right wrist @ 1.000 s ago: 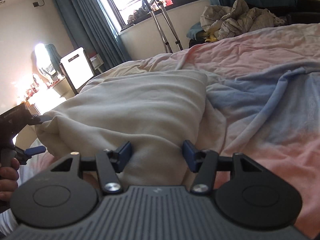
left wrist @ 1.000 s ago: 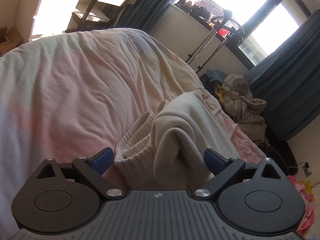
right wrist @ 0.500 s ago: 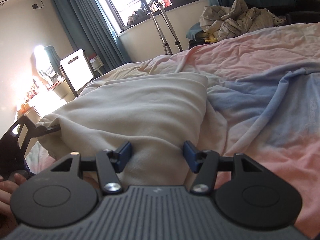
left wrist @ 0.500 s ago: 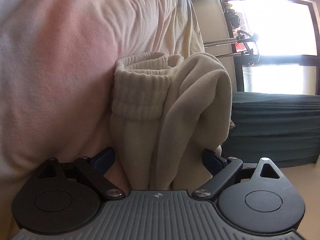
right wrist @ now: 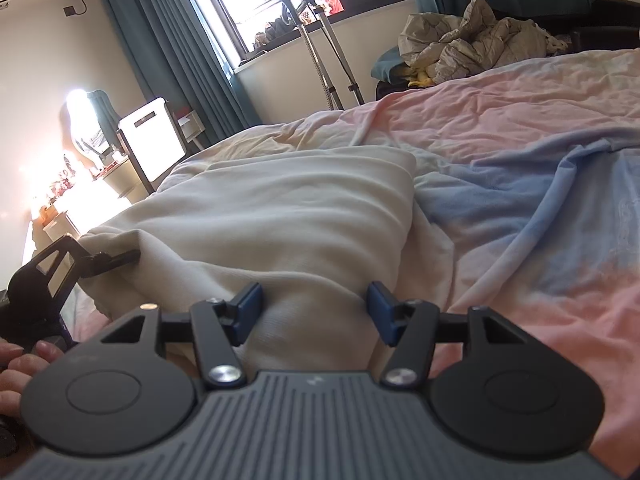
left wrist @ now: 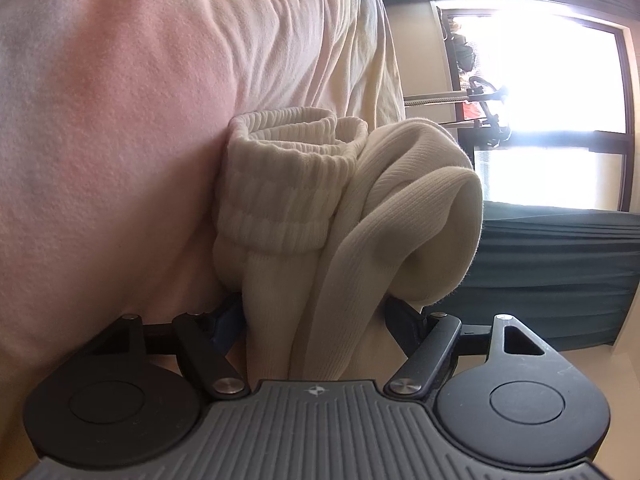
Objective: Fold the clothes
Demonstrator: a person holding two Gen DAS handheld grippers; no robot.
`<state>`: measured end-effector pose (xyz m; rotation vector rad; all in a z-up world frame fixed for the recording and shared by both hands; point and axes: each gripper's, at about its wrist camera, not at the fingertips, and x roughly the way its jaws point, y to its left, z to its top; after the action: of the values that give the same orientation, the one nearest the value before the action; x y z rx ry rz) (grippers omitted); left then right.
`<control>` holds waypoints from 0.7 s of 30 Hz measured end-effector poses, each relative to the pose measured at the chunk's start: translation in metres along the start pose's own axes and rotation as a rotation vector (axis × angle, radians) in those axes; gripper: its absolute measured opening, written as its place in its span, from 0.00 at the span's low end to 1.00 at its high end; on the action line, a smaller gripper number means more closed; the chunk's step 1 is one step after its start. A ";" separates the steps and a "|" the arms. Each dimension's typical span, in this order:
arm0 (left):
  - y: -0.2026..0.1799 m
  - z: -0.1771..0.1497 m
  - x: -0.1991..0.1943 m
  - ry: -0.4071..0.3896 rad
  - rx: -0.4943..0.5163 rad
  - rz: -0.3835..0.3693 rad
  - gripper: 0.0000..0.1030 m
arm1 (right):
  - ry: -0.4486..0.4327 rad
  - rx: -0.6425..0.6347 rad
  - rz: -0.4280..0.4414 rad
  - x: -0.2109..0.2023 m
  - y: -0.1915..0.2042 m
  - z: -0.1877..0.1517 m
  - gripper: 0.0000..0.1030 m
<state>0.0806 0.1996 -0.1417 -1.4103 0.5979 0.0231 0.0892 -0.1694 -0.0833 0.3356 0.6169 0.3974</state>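
Note:
A cream knit garment (right wrist: 288, 216) lies folded on the bed. In the left wrist view its ribbed cuff end (left wrist: 288, 184) is bunched between the fingers of my left gripper (left wrist: 316, 316), which is closed on it; the view is rolled sideways against the sheet. My right gripper (right wrist: 316, 308) has its blue pads (right wrist: 250, 310) on either side of a thick fold at the garment's near edge, touching it. The left gripper also shows at the left edge of the right wrist view (right wrist: 60, 272), at the garment's corner.
The bed has a pink, cream and blue sheet (right wrist: 520, 184). A heap of beige clothes (right wrist: 472, 46) lies beyond the bed under the window. A metal stand (right wrist: 320, 48), teal curtains (right wrist: 172, 48) and a white appliance (right wrist: 154, 142) stand by the wall.
The left gripper rolled sideways and moved close to the sheet, and its fingers closed in on the cuff bundle. The right gripper stayed still on the garment's near fold.

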 end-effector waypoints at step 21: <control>-0.006 -0.004 0.009 -0.039 0.028 -0.012 0.62 | 0.010 0.460 0.189 0.030 -0.068 0.026 0.65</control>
<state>0.0884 0.1920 -0.1403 -1.3831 0.5552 0.0320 0.1449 -0.2204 -0.1064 0.8359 0.6868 0.4366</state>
